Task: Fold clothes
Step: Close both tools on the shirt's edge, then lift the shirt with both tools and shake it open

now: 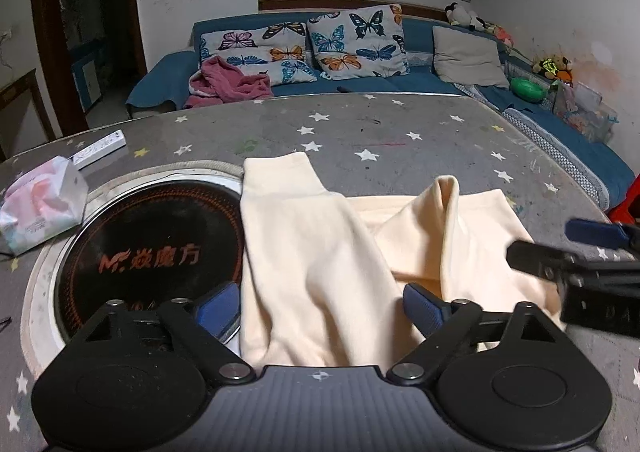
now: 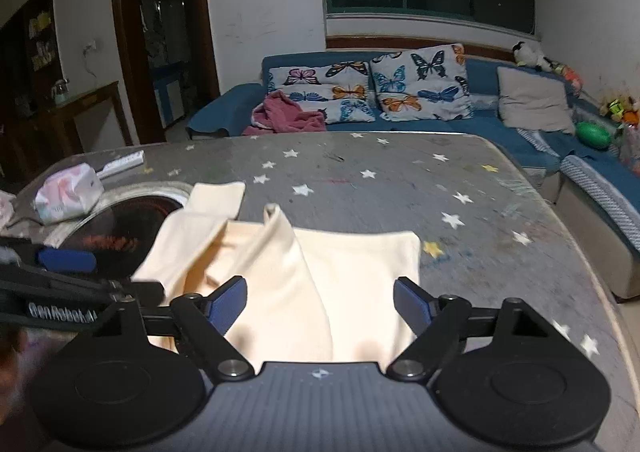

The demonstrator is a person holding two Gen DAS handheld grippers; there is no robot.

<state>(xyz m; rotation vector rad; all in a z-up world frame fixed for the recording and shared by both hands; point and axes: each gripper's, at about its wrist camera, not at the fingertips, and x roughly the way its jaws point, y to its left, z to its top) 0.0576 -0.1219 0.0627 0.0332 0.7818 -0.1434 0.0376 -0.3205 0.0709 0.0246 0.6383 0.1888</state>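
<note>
A cream garment lies on the grey star-patterned table, both sleeves folded across its body. It also shows in the right wrist view. My left gripper is open, its jaws wide apart above the left sleeve, holding nothing. My right gripper is open above the garment's near right part, holding nothing. The right gripper shows at the right edge of the left wrist view. The left gripper shows at the left edge of the right wrist view.
A round black induction cooktop is set into the table left of the garment. A tissue pack and a white remote lie at the far left. A blue sofa with butterfly cushions stands behind the table.
</note>
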